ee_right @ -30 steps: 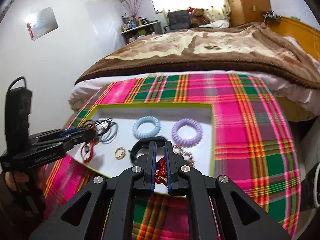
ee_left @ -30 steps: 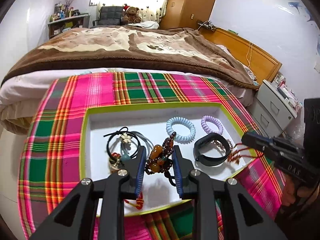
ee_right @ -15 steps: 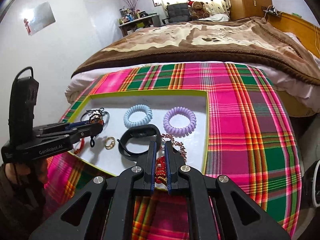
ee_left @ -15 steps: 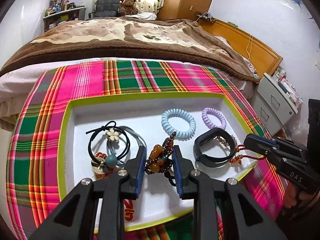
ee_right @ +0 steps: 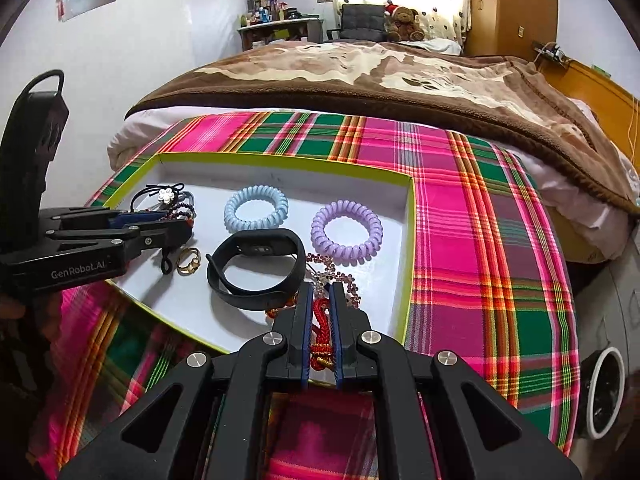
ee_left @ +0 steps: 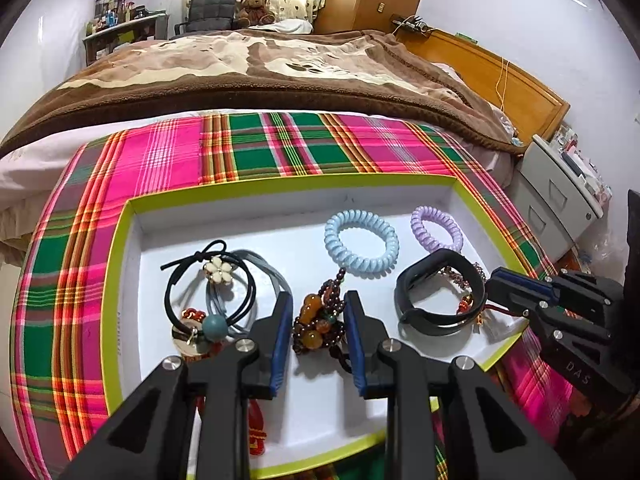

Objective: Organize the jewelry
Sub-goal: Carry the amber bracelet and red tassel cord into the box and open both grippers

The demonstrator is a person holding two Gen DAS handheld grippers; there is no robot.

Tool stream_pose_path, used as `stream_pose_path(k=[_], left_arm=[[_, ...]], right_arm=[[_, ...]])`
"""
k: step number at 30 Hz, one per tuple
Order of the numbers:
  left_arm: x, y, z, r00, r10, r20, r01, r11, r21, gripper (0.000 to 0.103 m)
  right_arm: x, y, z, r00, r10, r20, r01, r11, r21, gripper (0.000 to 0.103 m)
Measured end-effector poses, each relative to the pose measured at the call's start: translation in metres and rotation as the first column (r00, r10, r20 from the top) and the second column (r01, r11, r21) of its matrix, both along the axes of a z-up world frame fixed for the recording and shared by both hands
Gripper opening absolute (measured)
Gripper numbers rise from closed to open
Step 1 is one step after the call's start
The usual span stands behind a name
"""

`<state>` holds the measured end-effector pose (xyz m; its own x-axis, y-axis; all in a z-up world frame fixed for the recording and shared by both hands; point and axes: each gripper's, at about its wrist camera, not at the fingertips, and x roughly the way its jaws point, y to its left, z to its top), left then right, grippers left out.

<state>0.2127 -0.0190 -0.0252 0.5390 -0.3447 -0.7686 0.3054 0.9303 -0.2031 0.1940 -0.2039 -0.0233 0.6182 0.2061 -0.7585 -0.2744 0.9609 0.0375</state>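
The left gripper (ee_left: 316, 330) has sunk toward the tray (ee_left: 120, 280), jaws half-wide around the amber bead bracelet (ee_left: 318, 324), so set-down seems near. The right gripper (ee_right: 321, 320), tilted slightly since, pinches the red cord (ee_right: 321, 322) narrowly at the tray's near rim. Open white floor lies behind the blue coil tie (ee_left: 361, 249).

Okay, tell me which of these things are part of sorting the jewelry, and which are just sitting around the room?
Job: beaded bracelet, red cord, blue coil tie, purple coil tie, black band, tray.
Just there: teddy bear, blanket, drawers.
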Motion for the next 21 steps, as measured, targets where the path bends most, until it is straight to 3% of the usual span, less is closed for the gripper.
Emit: stream_pose_path(k=[5,9,15,18,21], left_arm=[[-0.002,-0.006,0.002,1.000,-0.005,0.024,0.004,0.999,0.042,0.027],[-0.002,-0.007,0.004,1.000,-0.012,0.019,0.012,1.000,0.010,0.029],[-0.004,-0.008,0.006,1.000,-0.022,0.022,0.022,1.000,-0.012,0.039],[-0.007,-0.012,0.008,0.999,-0.037,0.024,0.037,0.999,-0.018,0.040],[-0.011,-0.017,0.010,0.998,-0.048,0.032,0.049,0.999,-0.018,0.041]], right_arm=[[0.000,0.002,-0.001,1.000,-0.006,0.011,0.007,0.999,-0.035,0.008],[-0.001,0.004,-0.002,1.000,-0.004,0.014,0.004,0.999,-0.042,0.008],[-0.005,0.004,0.000,1.000,-0.010,0.022,0.011,0.999,-0.037,0.009],[-0.005,0.003,0.001,1.000,-0.017,0.019,0.017,0.999,-0.028,0.016],[-0.007,0.003,0.002,0.999,-0.025,0.025,0.026,0.999,-0.031,0.033]])
